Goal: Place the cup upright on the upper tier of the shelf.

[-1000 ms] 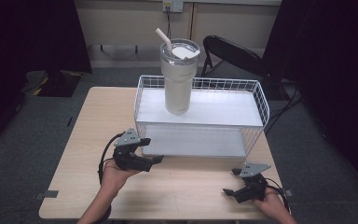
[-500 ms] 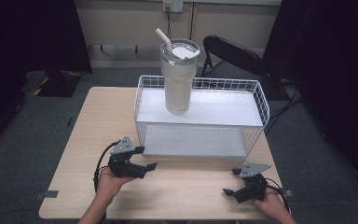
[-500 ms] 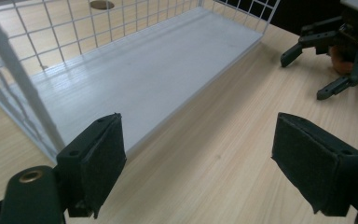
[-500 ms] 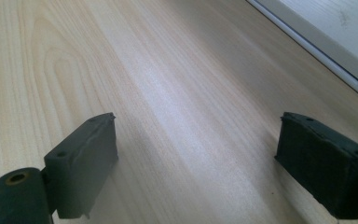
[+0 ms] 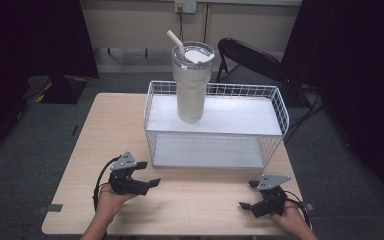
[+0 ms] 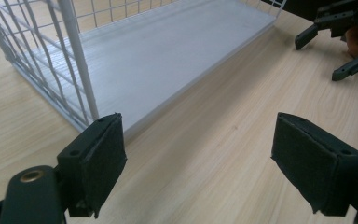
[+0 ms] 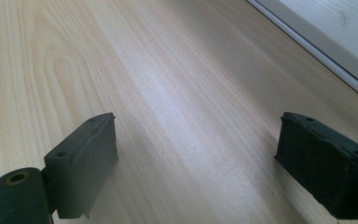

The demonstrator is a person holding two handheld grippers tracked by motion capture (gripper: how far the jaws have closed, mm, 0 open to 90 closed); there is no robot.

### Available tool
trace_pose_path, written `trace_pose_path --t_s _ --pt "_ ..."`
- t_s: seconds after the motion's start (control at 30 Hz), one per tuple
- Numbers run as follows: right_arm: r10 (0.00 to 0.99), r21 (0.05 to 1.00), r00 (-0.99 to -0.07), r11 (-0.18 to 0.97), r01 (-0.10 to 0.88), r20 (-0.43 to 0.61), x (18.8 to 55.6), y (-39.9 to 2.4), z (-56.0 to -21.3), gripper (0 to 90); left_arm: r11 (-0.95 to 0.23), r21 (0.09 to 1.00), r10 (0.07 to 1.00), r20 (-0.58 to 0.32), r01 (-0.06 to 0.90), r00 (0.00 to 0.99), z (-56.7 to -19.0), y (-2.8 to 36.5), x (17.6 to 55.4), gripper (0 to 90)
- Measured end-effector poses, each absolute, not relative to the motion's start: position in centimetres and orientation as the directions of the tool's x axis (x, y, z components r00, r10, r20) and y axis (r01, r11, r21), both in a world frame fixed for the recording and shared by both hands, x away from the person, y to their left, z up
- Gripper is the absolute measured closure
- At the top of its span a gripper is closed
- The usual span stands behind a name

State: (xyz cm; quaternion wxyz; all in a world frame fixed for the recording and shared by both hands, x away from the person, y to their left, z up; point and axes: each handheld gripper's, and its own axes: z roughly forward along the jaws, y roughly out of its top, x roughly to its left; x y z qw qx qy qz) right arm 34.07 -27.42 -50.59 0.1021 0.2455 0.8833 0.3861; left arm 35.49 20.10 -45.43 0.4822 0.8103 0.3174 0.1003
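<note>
A tall cream tumbler [image 5: 192,85] with a lid and straw stands upright on the top shelf of a white wire rack [image 5: 270,100] at the back of the wooden table [image 5: 105,130]. My left gripper [image 5: 150,173] is open, low over the table just in front of the rack's left corner. In the left gripper view its jaws [image 6: 205,163] stand wide apart and hold nothing, facing the rack's lower shelf [image 6: 168,51]. My right gripper [image 5: 246,194] is open near the front right edge. Its pads [image 7: 81,163] frame bare wood, and the rack's base [image 7: 335,28] lies beyond them.
A black chair [image 5: 250,55] stands behind the table, with a wall outlet [image 5: 185,6] above it. The other hand's gripper [image 6: 340,37] shows far off in the left gripper view. Bare tabletop lies between the two grippers and left of the rack.
My left gripper has drawn back from the rack's front toward the near edge and slightly left. The right gripper, tumbler and rack have not moved.
</note>
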Motion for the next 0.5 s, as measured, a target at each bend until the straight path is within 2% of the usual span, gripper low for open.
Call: trace_pose_path --t_s 0.5 --pt "0.513 0.732 -0.858 0.581 0.355 0.009 34.1 -27.4 -50.6 11.7 -0.335 0.835 0.636 -0.141 0.436 0.758 -46.6 22.3 35.0 17.3"
